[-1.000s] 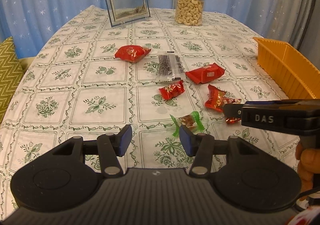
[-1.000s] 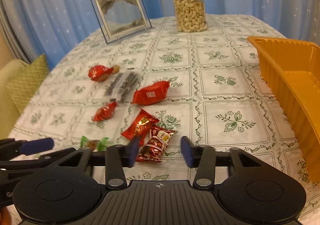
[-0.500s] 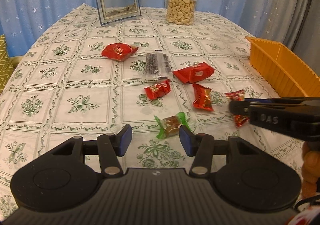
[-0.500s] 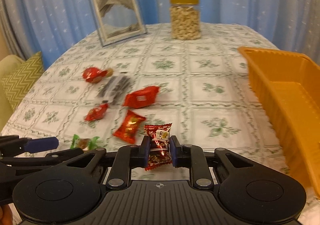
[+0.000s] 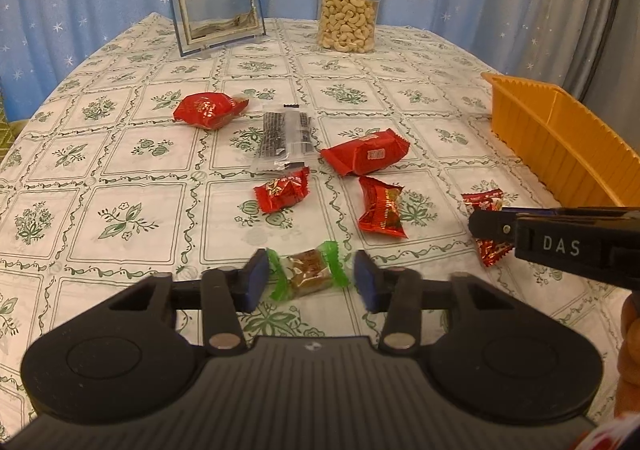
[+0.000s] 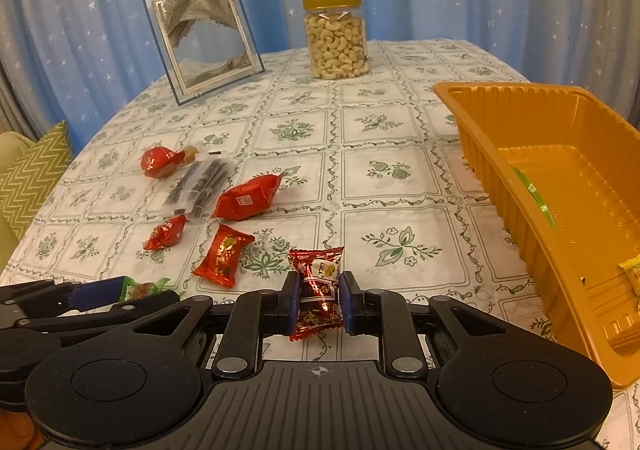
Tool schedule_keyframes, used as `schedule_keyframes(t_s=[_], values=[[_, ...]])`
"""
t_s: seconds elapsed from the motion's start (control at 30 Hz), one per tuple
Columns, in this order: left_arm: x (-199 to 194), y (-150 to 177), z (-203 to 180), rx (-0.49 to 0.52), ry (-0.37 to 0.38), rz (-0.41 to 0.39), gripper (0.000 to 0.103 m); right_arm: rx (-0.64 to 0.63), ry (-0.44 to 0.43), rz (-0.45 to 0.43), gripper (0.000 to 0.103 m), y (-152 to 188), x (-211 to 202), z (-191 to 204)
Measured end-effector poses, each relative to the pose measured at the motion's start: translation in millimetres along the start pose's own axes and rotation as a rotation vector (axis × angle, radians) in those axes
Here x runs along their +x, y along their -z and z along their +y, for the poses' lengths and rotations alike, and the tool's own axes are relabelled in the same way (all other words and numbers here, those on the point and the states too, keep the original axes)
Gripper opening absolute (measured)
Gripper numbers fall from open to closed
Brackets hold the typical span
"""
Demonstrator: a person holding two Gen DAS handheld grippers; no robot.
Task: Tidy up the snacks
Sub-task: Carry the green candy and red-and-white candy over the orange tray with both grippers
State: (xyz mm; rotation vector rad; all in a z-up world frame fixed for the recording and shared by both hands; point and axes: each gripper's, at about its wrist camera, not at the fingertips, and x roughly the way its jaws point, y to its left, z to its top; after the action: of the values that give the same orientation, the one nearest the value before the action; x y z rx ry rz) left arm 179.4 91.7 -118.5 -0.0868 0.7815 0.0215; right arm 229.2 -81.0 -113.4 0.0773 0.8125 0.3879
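Observation:
My right gripper [image 6: 319, 303] is shut on a red patterned snack packet [image 6: 318, 292] and holds it above the tablecloth; it also shows in the left wrist view [image 5: 486, 226]. My left gripper [image 5: 307, 280] is open, its pads on either side of a green-wrapped candy [image 5: 307, 275] that lies on the table. Several red snack packets [image 5: 378, 206] and a clear packet of dark sticks [image 5: 283, 136] lie mid-table. An orange tray [image 6: 568, 186] stands at the right and holds a green item and a yellow packet [image 6: 632, 274].
A jar of cashews [image 6: 335, 38] and a framed sand picture [image 6: 202, 42] stand at the table's far side. Blue starred curtains hang behind. A green zigzag cushion [image 6: 32, 178] lies off the left edge.
My right gripper shut on the red patterned packet and lifted it. My left gripper moved forward until its open pads flank the green-wrapped candy.

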Motion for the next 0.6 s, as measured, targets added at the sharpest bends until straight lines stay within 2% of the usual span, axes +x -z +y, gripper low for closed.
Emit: schedule_keyframes(t_s=[0.13, 0.6], values=[[-1, 0, 0, 0.002, -0.012, -0.006, 0.025, 0.000, -0.002, -0.001, 0.021, 0, 0, 0], [-30, 0, -10, -0.006, 0.007, -0.044, 0.024, -0.034, -0.005, -0.056, 0.021, -2, -31, 3]])
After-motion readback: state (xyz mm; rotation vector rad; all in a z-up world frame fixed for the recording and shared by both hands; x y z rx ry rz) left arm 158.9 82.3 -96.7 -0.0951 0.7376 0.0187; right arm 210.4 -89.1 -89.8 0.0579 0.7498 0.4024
